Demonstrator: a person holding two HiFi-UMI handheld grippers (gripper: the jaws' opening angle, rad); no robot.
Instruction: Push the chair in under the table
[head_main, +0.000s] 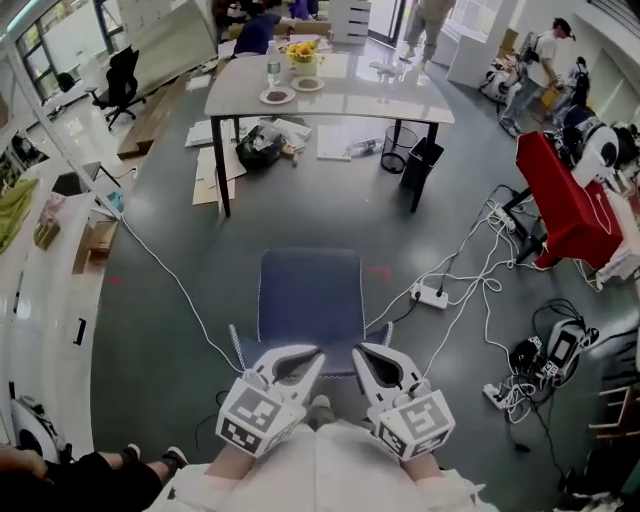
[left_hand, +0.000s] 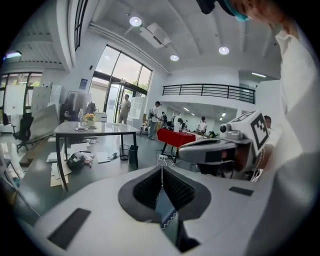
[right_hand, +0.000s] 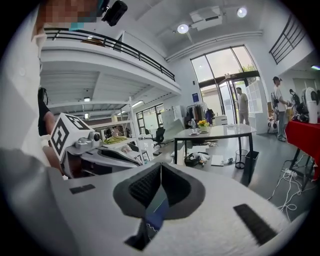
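1. Both claws are closed and empty. In their own views the left claw (head_main: 310, 356) and the right claw (head_main: 362, 352) have pads together, with only a sliver of blue showing below the gap.
2. The chair (head_main: 310, 300) is blue and sits right in front of me. It's well apart from the worktop (head_main: 330, 90), with open floor (head_main: 300, 215) between them.
3. The claws sit side by side at the chair's near edge. My read is that the closed tips act as two pushers, one either side of centre, so the chair runs straight and doesn't yaw. I can't tell from above whether they're touching it.
4. Judging by the chair's position, the whole run to the worktop is left to do.
5. The worktop has a grey top and black legs, with flowers (head_main: 303, 50) and plates on it. Underneath are a dark bag (head_main: 262, 148) and papers, with a bin (head_main: 398, 148) by the right leg. These could block the chair.
6. The floor is dark grey and smooth, so the chair should slide. A white cable (head_main: 170, 275) runs to the left of the chair, and a power strip (head_main: 432, 294) with a cable tangle lies to the right, near the path.
7. The room is an open hall with tall windows. There are people at the far side and a red-covered stand (head_main: 560, 205) on the right.
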